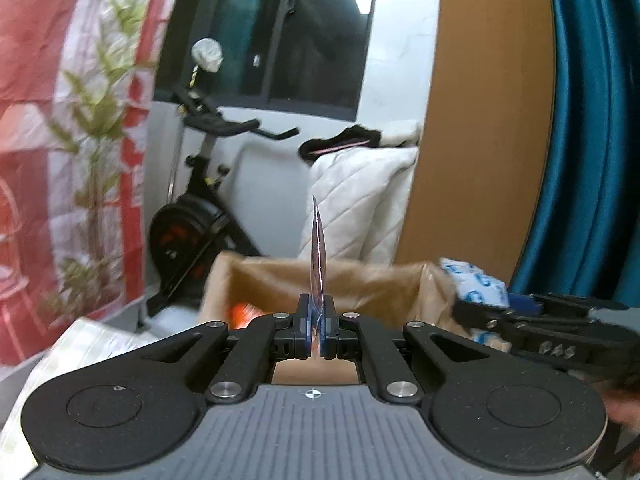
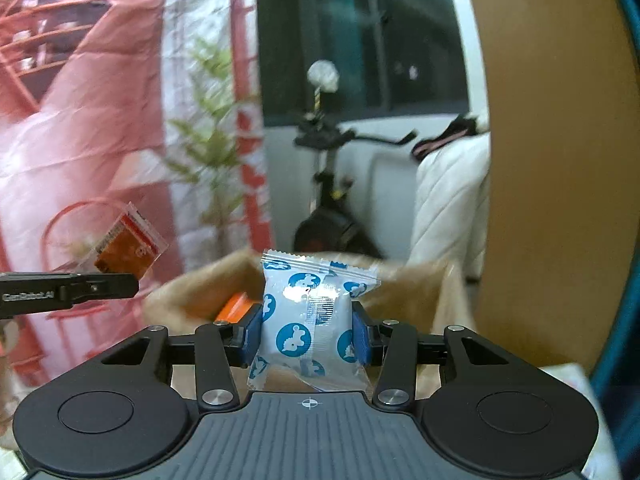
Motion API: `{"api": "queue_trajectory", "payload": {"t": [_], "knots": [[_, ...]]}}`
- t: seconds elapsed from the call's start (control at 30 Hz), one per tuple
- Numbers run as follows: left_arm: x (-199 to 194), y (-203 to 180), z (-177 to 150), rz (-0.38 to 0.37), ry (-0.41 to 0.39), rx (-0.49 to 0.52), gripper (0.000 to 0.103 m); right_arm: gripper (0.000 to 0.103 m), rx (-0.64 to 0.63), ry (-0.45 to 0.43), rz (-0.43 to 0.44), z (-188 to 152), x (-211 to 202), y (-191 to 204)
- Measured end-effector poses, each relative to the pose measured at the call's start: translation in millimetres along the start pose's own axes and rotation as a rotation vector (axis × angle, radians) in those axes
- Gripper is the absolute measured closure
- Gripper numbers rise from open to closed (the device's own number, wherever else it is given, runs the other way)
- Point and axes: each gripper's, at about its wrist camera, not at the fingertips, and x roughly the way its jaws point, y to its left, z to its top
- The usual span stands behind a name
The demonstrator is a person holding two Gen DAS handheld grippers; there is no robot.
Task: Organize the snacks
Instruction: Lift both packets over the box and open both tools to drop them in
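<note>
Above box (image 2: pixel 400 284): left gripper (image 1: pixel 316 320) clenched on thin orange packet (image 2: pixel 128 246); right gripper (image 2: pixel 306 334) grasped blue-white pouch (image 2: pixel 312 312). Advised: release each low, inside the rim.

Setting: home room | Evidence: exercise bike (image 1: pixel 200 208), white quilted bedding (image 1: pixel 360 200), teal curtain (image 1: pixel 580 120), dark window (image 1: pixel 300 28)

left tongs (image 1: pixel 316 330): jaws pinched together, gripping | right tongs (image 2: pixel 308 334): jaws part-spread, gripping
</note>
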Motion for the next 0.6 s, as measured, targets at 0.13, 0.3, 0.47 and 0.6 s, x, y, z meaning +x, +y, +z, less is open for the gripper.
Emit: {"api": "queue_trajectory", "payload": {"t": [0.13, 0.3, 0.47, 0.6], "knots": [[43.1, -8.9, 8.6, -0.056, 0.044, -0.031, 0.098, 0.061, -0.026, 0.016, -0.056, 6.6, 34.6, -10.2], [87.9, -12.5, 5.5, -0.100, 0.107, -0.027, 0.094, 0.056, -0.014, 0.087, -0.096, -5.9, 64.9, -19.4], [82.5, 0.4, 0.0, -0.062, 0.104, -0.032, 0.047, 0.034, 0.008, 0.058, -0.083, -19.1, 49.0, -20.4], [63.9, 14.1, -0.8, -0.039, 0.137, -0.024, 0.047, 0.024, 0.036, 0.040, -0.061, -22.6, 27.7, -28.9]]}}
